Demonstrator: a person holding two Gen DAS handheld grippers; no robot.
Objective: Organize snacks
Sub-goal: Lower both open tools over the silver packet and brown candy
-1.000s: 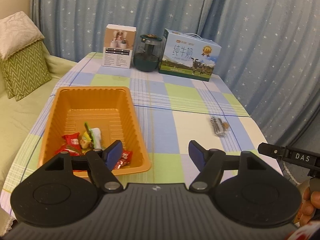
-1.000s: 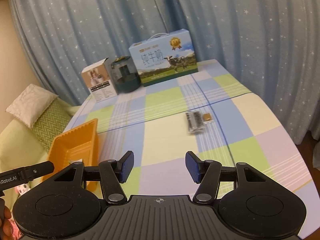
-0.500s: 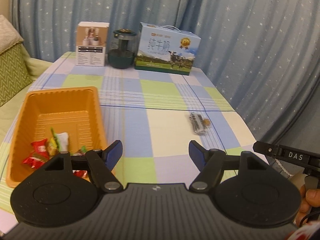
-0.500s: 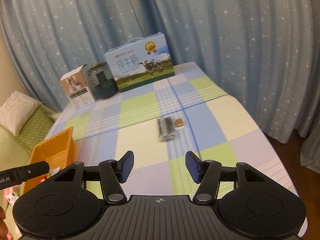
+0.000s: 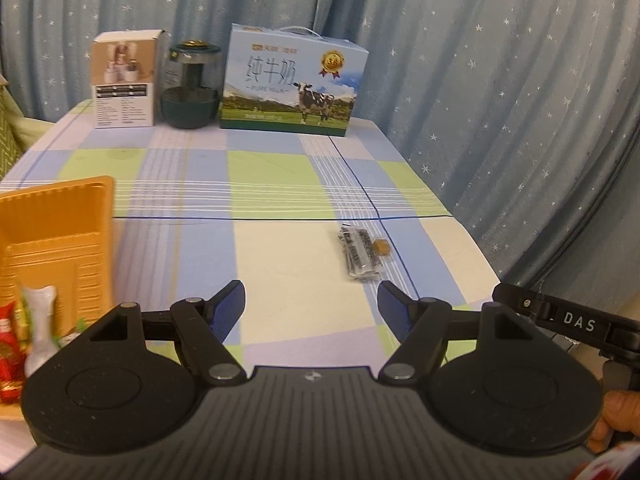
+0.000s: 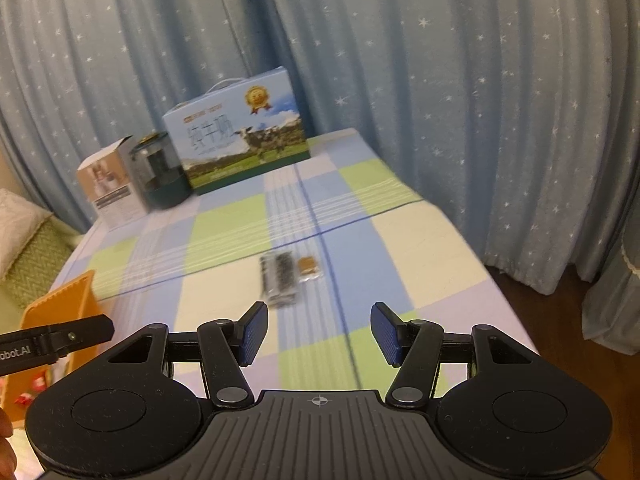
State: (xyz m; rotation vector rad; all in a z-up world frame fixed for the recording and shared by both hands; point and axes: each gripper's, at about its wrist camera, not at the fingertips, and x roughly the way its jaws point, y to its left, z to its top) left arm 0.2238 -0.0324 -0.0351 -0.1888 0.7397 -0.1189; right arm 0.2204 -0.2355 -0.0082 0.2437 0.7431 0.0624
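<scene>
The dark snack packet (image 5: pixel 362 256) lies flat on the checked cloth of the desk (image 5: pixel 272 184), on a pale square just on the near side of the thin blue line that crosses the cloth. A small brown wrapped sweet (image 5: pixel 382 247) sits touching or just beside the packet's right edge; the blur leaves the gap unclear.

The left gripper (image 5: pixel 311 304) is held above the desk with its blue-padded fingers (image 5: pixel 232 302) spread wide and nothing between them. The packet lies just beyond its fingertips, nearer the right-hand finger than the left. The right gripper (image 6: pixel 318 332) is likewise spread apart and empty; in its view the packet (image 6: pixel 280 278) lies just ahead of the left-hand finger, with the sweet (image 6: pixel 308 267) to the packet's right, roughly ahead of the gap.

Left of the packet, well apart from it, stands the orange tray (image 5: pixel 56 232), holding red-wrapped snacks (image 5: pixel 8 344) and a white wrapper (image 5: pixel 40 320) at its near end. In the right view only the tray's corner (image 6: pixel 60 304) shows.

Beyond the packet, along the desk's far edge before the starred blue curtain (image 5: pixel 480 80), stand a milk carton box (image 5: pixel 294 82) printed with a cow, a dark green glass jar (image 5: pixel 191 86) just left of it, and a small white product box (image 5: pixel 125 80) further left.
</scene>
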